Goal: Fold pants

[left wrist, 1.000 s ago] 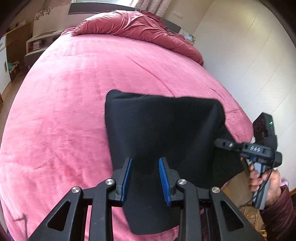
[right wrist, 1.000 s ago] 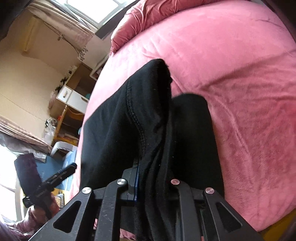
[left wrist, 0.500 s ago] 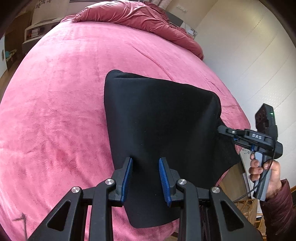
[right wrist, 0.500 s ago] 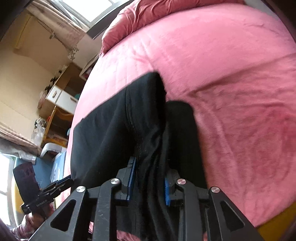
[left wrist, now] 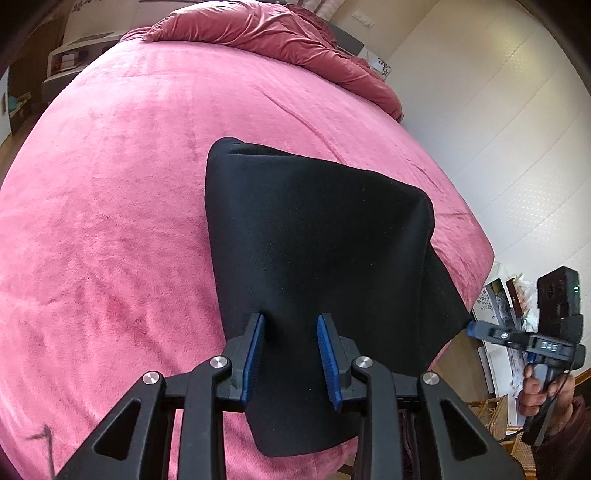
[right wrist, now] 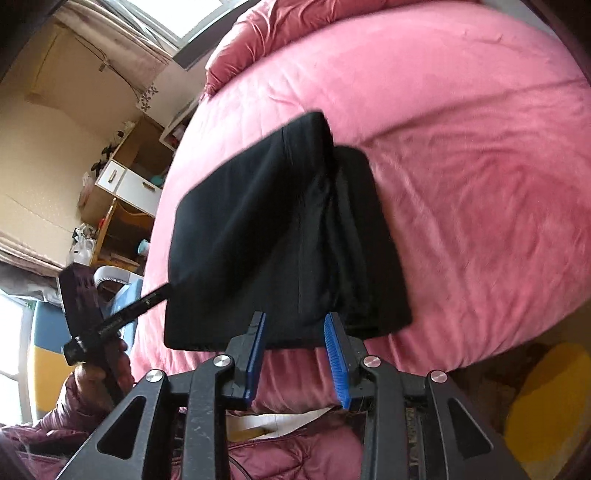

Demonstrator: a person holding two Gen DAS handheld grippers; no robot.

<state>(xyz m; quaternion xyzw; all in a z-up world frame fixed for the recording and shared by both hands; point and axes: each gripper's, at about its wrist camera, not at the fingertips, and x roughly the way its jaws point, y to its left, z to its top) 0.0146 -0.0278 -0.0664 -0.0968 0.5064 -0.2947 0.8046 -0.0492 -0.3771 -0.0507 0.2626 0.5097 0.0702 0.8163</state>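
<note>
Black pants (left wrist: 314, 240) lie folded into a thick rectangle on the pink bed (left wrist: 110, 221), with a lower layer sticking out on one side (right wrist: 369, 240). My left gripper (left wrist: 290, 315) hovers over the pants near their left edge. Its blue pads are apart and the cloth under them is flat, not bunched. My right gripper (right wrist: 295, 315) is at the pants' near edge by the side of the bed. Its jaws are opening, and the cloth edge sits just at the fingertips, unpressed. From the left wrist view the right gripper (left wrist: 471, 326) shows at the pants' right corner.
A rumpled dark-red duvet (left wrist: 277, 33) lies at the head of the bed. A white wall (left wrist: 498, 147) runs along the far side. A wooden desk and white drawers (right wrist: 125, 181) stand past the other side. A yellow object (right wrist: 546, 406) sits on the floor below the bed edge.
The right gripper went from shut on a raised fold of the pants to open, and it drew back toward the bed edge. The fold settled flat. The left gripper stayed put.
</note>
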